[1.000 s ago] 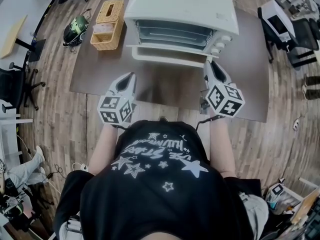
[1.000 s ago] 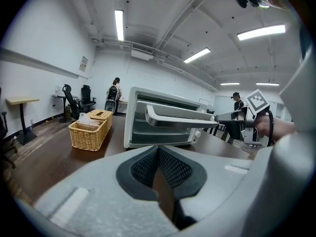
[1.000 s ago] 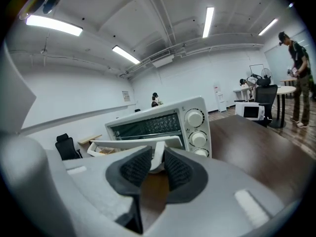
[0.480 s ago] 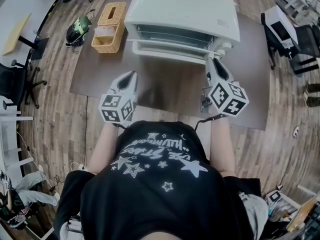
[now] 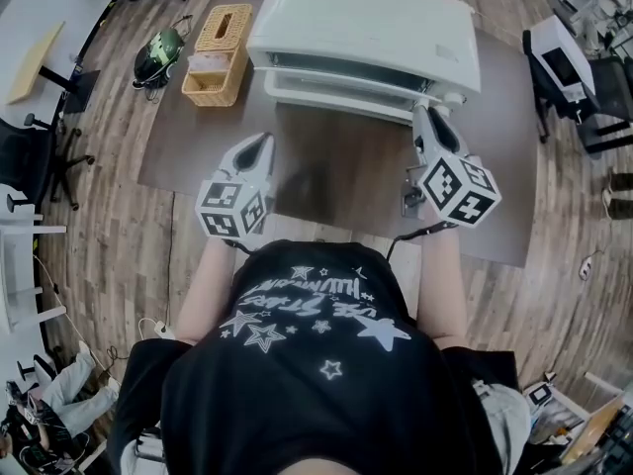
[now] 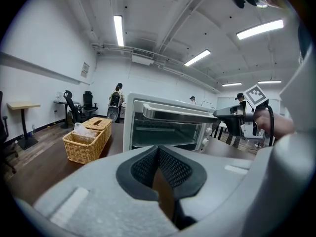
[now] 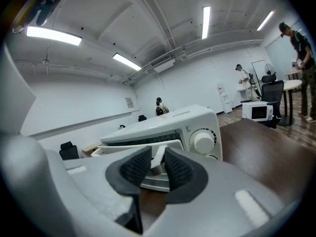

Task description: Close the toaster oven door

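We hold the right hand-held gripper [image 5: 425, 113] at the right end of the handle [image 6: 177, 113] on the door [image 6: 167, 133]. Its pads sit either side of the handle's end piece and look clenched on it. We grip there, near the knobs, because that end lies on the right arm's side, and from it we can swing the whole door on its bottom hinge.

The toaster oven [image 5: 366, 18] stands at the far edge of the table [image 5: 336, 181], facing us. The door leans a little out from the front, with a narrow gap at its top, so we judge it not yet latched. What is left looks like a short push up and inward.

The left hand-held gripper [image 5: 259, 142] hangs over bare table, well apart from the oven. Its pads are pressed together at the tips with nothing between them. It has no part in this step, so we keep it low and out of the door's arc.

The basket [image 6: 81, 149] stands to the oven's left, clear of the door.
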Tool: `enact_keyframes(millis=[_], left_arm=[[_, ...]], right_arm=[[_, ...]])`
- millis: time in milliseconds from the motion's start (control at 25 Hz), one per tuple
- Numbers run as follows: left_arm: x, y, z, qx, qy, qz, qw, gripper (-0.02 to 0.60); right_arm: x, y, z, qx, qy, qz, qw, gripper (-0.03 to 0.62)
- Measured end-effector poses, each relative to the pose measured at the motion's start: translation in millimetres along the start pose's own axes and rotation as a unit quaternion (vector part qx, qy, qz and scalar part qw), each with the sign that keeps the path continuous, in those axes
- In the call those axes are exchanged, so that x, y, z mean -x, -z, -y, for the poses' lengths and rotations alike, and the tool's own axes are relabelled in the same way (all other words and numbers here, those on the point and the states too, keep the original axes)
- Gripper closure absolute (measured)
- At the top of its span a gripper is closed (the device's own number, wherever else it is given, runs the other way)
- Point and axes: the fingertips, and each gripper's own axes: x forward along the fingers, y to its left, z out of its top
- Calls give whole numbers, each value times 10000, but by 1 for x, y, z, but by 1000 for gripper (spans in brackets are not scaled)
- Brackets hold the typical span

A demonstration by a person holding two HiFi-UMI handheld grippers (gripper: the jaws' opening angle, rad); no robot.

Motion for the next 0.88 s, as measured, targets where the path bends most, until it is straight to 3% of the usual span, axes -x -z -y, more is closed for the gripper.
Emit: enact_keyframes(millis=[880], left_arm=[[8, 15, -23, 223, -41, -252, 9994, 571]], right_arm=[[-26, -20, 5, -177, 114, 192, 9996, 507]])
